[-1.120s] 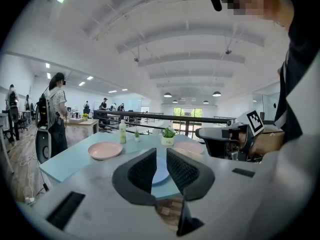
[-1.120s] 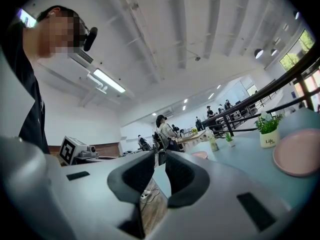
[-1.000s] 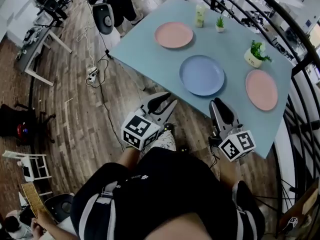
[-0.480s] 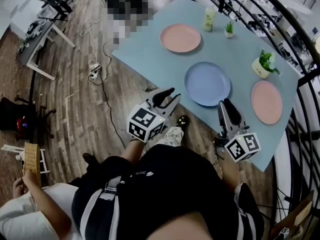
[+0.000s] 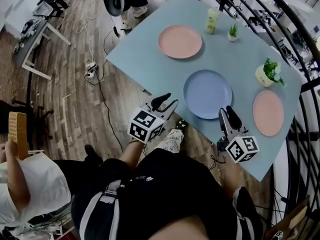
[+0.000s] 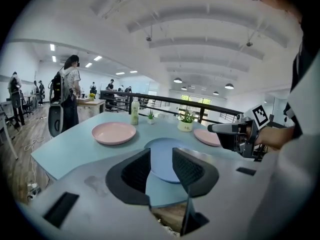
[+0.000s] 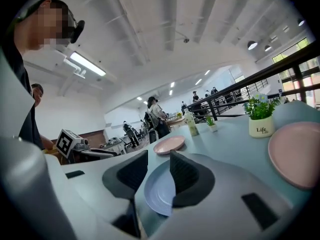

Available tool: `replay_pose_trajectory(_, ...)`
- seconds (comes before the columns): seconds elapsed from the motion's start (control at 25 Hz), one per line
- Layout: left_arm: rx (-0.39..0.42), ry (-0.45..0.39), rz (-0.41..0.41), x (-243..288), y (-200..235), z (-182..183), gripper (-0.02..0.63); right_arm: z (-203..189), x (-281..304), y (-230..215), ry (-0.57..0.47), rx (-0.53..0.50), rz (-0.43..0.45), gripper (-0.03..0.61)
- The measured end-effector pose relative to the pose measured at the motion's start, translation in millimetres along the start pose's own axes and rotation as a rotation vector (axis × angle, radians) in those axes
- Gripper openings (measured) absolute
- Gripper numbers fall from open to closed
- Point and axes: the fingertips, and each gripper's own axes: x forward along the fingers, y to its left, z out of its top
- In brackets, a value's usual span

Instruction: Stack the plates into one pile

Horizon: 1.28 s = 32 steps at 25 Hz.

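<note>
Three plates lie apart on the light blue table [image 5: 145, 59]: a pink plate [image 5: 180, 41] at the far left, a blue plate [image 5: 207, 94] near the front edge, and a second pink plate [image 5: 268, 113] at the right. My left gripper [image 5: 166, 104] hovers open just off the table's front edge, left of the blue plate. My right gripper [image 5: 228, 112] is open over the front edge, beside the blue plate's right rim. The left gripper view shows the blue plate [image 6: 162, 159] beyond the empty left gripper [image 6: 161, 170]. The blue plate [image 7: 157, 191] also lies past the empty right gripper [image 7: 159, 176].
A drink bottle [image 5: 212, 20], a small plant [image 5: 232, 32] and a white plant pot [image 5: 267, 73] stand along the table's far side. A black railing [image 5: 295, 39] runs behind the table. A person in white [image 5: 25, 184] stands at the lower left on the wooden floor.
Both grippers have come closer to the blue plate, the right one now over the table's edge. A person in white has entered at the lower left.
</note>
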Motion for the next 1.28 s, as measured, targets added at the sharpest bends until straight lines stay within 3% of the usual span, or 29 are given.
replay_pose_trajectory(0.44,-0.038,0.172,-0.067,60.1,25.5,-34.4,0.164,-52.8,13.4,-65.1,0.148,0.074,-0.152,0.178)
replay_pose_trajectory(0.84,-0.048,0.318,-0.107,110.4,37.6,-69.6,0.181,-77.6,15.2,-111.1,0.197,0.12,-0.277,0.252)
replay_pose_trajectory(1.28,-0.066,0.399,-0.129,145.1,44.1,-86.5,0.189,-103.8,24.4,-131.9,0.285,0.16,-0.305,0.262)
